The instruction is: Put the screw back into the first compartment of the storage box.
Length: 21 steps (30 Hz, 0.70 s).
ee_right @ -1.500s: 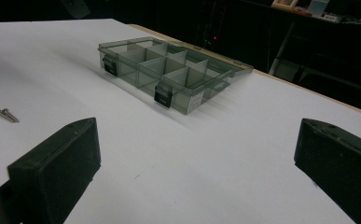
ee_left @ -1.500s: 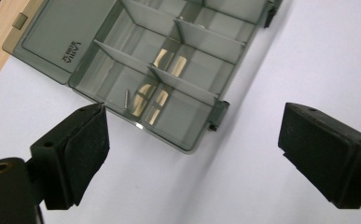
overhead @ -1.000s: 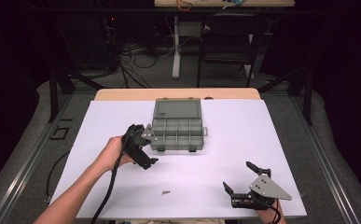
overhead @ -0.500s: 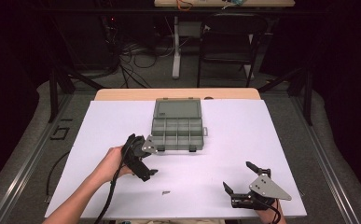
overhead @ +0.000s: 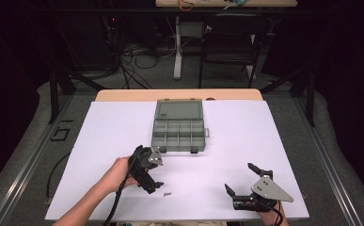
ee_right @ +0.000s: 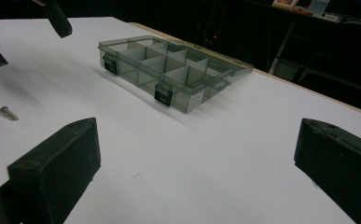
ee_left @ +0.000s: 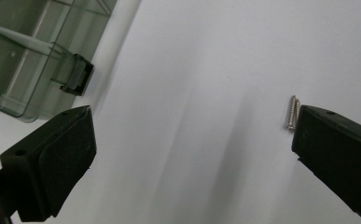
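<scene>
Hovering with jaws spread, the left hand-held gripper (overhead: 152,184) has the screw (ee_left: 292,113) flat on the tabletop (overhead: 123,122), touching its right jaw tip. Probably light, rigid, slippery and roll-prone; pinch mid-shank across the threads.

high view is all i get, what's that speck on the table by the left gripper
observer: Two screws, lying side by side and touching.
operator: are they between the fingers yet
observer: Not quite. The left gripper is open, and the screws lie right by the tip of one finger.
operator: box latches, can't make them out
observer: Two black latches sit on the near wall of the box.
</scene>
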Tool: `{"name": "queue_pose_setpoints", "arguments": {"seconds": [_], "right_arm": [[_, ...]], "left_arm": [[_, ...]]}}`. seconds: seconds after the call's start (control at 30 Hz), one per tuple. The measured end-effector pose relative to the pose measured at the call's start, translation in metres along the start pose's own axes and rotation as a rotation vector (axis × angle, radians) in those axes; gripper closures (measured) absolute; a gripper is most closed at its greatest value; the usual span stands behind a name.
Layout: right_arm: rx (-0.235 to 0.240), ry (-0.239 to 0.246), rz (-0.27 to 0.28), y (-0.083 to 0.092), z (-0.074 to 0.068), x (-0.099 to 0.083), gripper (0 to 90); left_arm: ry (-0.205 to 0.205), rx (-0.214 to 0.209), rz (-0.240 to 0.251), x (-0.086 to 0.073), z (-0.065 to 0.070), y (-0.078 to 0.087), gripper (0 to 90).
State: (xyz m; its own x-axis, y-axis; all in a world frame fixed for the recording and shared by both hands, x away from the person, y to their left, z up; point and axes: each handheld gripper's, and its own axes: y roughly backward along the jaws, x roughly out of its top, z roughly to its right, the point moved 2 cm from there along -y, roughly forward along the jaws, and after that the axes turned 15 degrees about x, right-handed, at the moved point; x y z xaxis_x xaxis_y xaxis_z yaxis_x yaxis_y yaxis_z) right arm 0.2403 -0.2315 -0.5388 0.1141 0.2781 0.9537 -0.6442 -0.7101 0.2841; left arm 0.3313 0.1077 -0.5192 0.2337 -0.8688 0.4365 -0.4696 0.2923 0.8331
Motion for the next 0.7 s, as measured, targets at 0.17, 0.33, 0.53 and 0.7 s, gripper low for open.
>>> {"name": "queue_pose_setpoints", "arguments": {"seconds": [0.17,0.33,0.53,0.7], "right_arm": [[0.000,0.000,0.000,0.000,0.000,0.000,0.0],[0.000,0.001,-0.006,0.000,0.000,0.000,0.0],[-0.002,0.003,-0.008,-0.001,0.000,0.000,0.0],[0.005,0.002,-0.017,-0.001,0.000,0.000,0.0]], "left_arm": [[-0.008,-0.035,-0.011,0.002,0.008,-0.006,0.0],[-0.026,-0.070,-0.036,0.003,0.015,-0.014,3.1],[-0.014,-0.110,-0.038,0.004,0.019,-0.017,19.5],[-0.023,-0.146,-0.024,0.006,0.024,-0.019,34.0]]}}
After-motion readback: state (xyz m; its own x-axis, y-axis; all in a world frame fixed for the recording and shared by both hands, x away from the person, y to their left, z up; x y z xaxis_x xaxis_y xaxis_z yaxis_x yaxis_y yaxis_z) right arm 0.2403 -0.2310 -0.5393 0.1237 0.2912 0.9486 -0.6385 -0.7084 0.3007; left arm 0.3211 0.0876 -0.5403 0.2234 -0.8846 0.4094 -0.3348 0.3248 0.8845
